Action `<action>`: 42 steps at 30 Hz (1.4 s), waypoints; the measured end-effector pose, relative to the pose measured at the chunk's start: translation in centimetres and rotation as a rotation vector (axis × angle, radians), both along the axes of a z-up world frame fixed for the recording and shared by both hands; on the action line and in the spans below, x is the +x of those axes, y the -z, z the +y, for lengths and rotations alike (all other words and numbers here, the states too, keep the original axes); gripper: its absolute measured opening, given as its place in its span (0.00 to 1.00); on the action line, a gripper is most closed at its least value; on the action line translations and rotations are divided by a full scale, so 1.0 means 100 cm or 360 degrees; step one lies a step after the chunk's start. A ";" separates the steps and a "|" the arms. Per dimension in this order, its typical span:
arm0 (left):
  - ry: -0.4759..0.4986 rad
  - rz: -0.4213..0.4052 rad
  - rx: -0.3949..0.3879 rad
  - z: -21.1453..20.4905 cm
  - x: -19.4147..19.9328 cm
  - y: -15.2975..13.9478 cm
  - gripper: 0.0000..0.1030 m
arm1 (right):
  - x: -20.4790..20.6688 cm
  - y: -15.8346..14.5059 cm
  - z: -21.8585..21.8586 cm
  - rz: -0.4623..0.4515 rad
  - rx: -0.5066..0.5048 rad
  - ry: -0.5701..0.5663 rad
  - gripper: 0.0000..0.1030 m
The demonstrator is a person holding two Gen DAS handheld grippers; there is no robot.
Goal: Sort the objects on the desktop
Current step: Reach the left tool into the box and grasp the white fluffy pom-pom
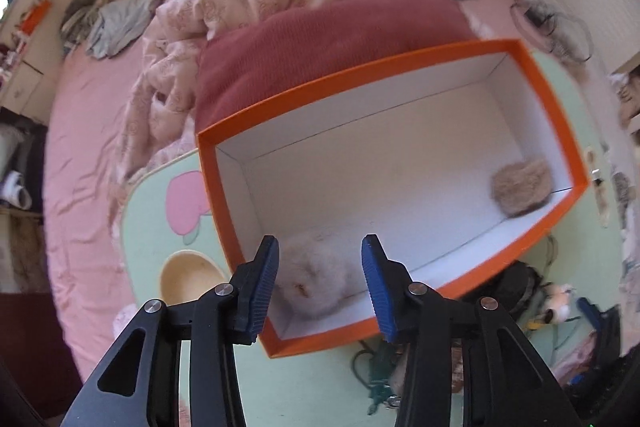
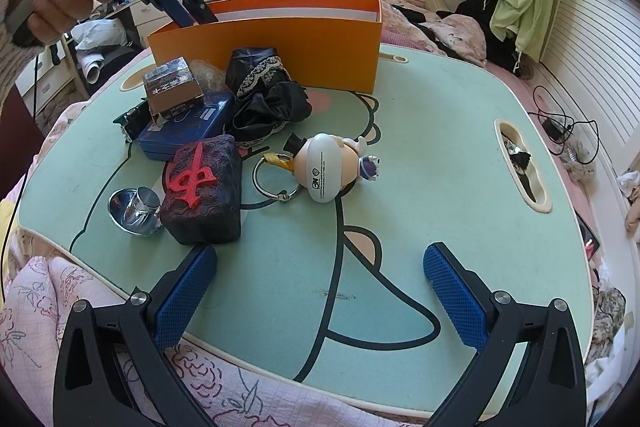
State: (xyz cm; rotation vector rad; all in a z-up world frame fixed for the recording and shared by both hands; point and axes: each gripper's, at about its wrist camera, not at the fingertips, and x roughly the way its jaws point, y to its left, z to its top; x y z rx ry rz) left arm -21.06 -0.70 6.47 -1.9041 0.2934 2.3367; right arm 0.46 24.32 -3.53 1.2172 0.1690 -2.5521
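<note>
An orange box with a white inside stands on the green lap table. In the left wrist view my left gripper is open, its jaws spread over a white fluffy ball lying in the box's near corner. A tan fluffy pouch lies at the box's far end. In the right wrist view the left gripper dips into the orange box. My right gripper is open and empty above the table's near edge.
Left of centre on the table lie a dark block with a red character, a metal cup, a blue case, a brown carton, black lace fabric and a round toy keychain. Bedding surrounds the table.
</note>
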 end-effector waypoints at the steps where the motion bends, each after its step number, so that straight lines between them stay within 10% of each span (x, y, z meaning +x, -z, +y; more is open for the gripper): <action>1: -0.0011 -0.0016 -0.0045 0.000 -0.001 0.003 0.40 | 0.000 0.000 -0.001 0.0000 0.0000 0.0000 1.00; 7: -0.0027 -0.0161 0.0007 -0.002 -0.010 0.023 0.37 | 0.001 0.000 0.000 0.0002 0.0000 -0.0002 1.00; 14: -0.0080 -0.0127 -0.0111 -0.007 -0.015 0.034 0.08 | 0.002 0.000 -0.001 0.0006 0.0002 -0.0005 1.00; 28: -0.0001 0.0399 0.0454 -0.041 0.052 -0.085 0.01 | 0.002 0.000 0.000 0.0005 -0.0002 -0.0007 1.00; 34: 0.0061 0.0438 0.0482 -0.040 0.101 -0.068 0.01 | 0.001 0.000 0.000 0.0005 -0.0002 -0.0008 1.00; 35: 0.0063 0.0429 0.0454 -0.037 0.099 -0.064 0.04 | 0.001 0.000 0.000 0.0005 -0.0002 -0.0008 1.00; 39: -0.0006 0.0435 0.0385 -0.018 0.065 -0.056 0.78 | 0.002 0.000 -0.001 0.0005 -0.0001 -0.0008 1.00; 42: -0.0060 0.0377 0.0338 0.006 0.023 -0.040 0.79 | 0.002 0.000 0.001 0.0006 -0.0004 -0.0008 1.00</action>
